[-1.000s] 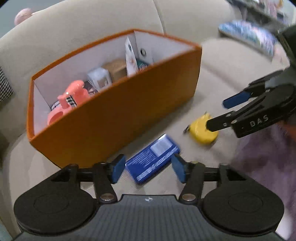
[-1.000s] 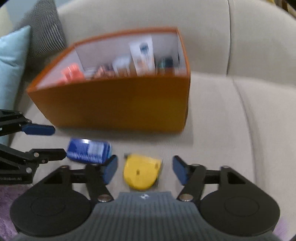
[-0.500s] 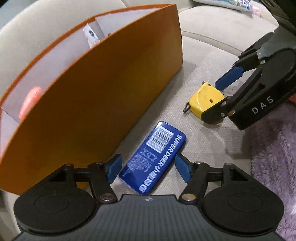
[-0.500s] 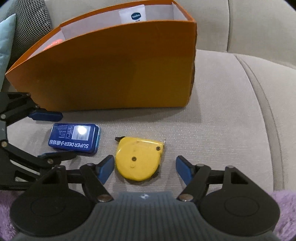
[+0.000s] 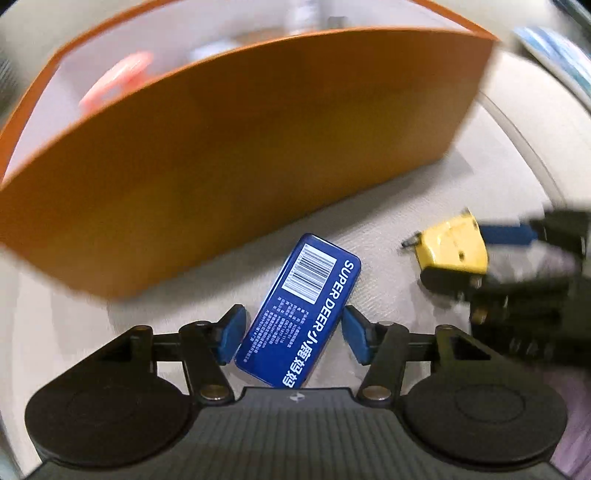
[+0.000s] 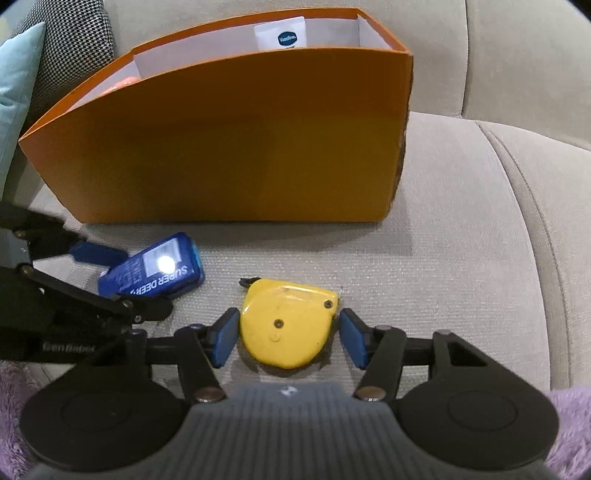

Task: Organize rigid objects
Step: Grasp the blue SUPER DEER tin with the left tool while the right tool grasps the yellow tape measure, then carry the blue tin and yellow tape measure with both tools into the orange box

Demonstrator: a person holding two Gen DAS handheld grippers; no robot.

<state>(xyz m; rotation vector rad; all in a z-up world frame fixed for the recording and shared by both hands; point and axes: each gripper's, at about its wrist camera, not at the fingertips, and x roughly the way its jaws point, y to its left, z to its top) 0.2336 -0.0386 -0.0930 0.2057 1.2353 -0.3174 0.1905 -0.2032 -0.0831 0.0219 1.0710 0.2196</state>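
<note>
A blue tin [image 5: 299, 314] marked SUPER DEER lies on the sofa seat in front of the orange box [image 5: 240, 155]. My left gripper [image 5: 293, 336] straddles the tin. Its jaws are closing, and both pads meet the tin's long edges. In the right wrist view the tin [image 6: 155, 269] sits askew between the left gripper's [image 6: 144, 280] fingers. A yellow tape measure [image 6: 286, 325] lies flat between the pads of my right gripper [image 6: 286, 338]. Those jaws are closing too, with a thin gap still showing at the right pad. The left wrist view shows the tape measure [image 5: 450, 247] inside the right gripper [image 5: 452, 253].
The orange box [image 6: 221, 147] stands close behind both items and holds a pink thing [image 5: 118, 77] and a white package [image 6: 282, 35]. Beige sofa seat [image 6: 461, 240] stretches to the right. Purple fluffy fabric [image 6: 569, 424] lies at the near edge. A teal cushion [image 6: 14, 85] and a checked cushion [image 6: 74, 48] sit far left.
Both grippers have sunk toward the seat and their jaws have narrowed around the tin and the tape measure. The left gripper rolled, and the tin has turned askew.
</note>
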